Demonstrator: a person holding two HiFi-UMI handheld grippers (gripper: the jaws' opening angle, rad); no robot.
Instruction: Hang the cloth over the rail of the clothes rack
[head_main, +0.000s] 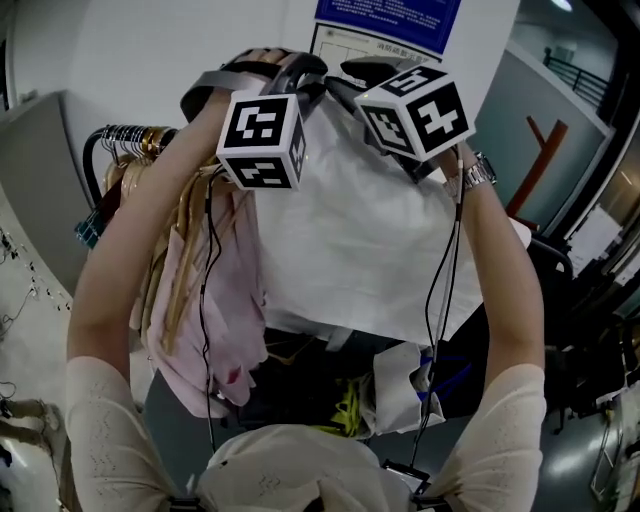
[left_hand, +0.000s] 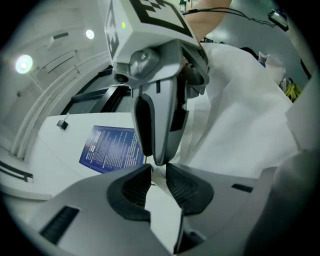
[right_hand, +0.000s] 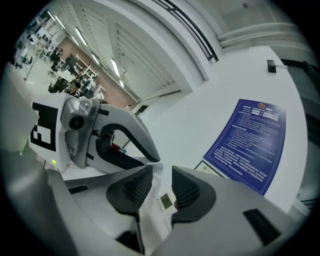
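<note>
White wall with a blue notice (head_main: 385, 15) backs the raised white cloth (head_main: 370, 240). The left gripper (left_hand: 159, 170) and right gripper (right_hand: 162, 172) each pinch its top edge, close together. The clothes rack rail (head_main: 120, 135), crowded with hangers, lies at nine o'clock. This looks like the carrying step; next, the cloth likely needs swinging over that rail.

A big workplace hall rather than a home. A blue notice (right_hand: 252, 145) hangs on a white wall (right_hand: 200, 107), centre right. Strip lights (right_hand: 116, 66) run above distant desks (right_hand: 65, 80), upper left. A rack (head_main: 95, 145) of garments (head_main: 225, 300) stands at the head view's left.
</note>
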